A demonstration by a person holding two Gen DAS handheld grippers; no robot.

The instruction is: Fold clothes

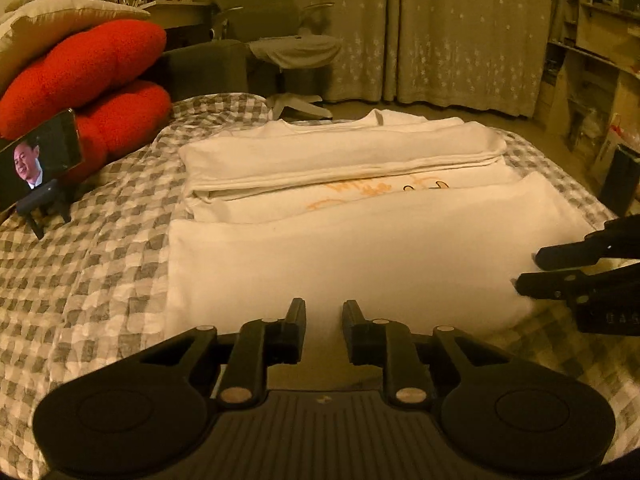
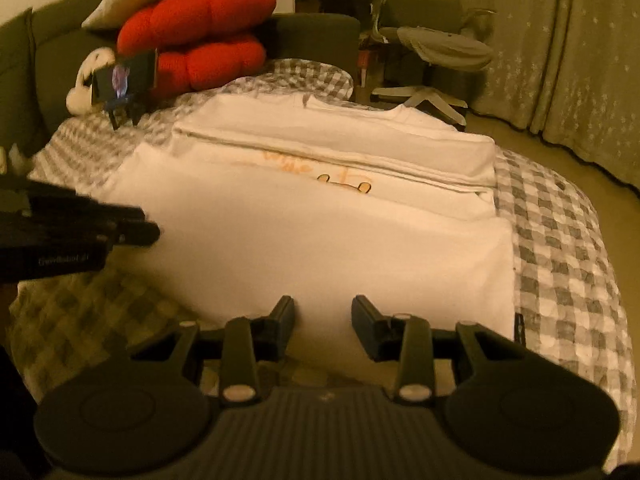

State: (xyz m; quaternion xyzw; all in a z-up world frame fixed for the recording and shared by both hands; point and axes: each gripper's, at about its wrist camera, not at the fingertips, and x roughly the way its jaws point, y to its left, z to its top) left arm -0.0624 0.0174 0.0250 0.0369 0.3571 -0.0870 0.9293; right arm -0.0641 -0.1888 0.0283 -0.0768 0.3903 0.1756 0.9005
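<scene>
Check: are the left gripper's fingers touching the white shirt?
Cannot tell. In the left wrist view the left gripper is open, its fingertips overlapping the near edge of the white shirt, with neither contact nor gap plain. The right wrist view blurs it.

Left gripper (image 1: 324, 312) and right gripper (image 2: 323, 310) both point forward side by side, jaws parted, holding nothing.
</scene>
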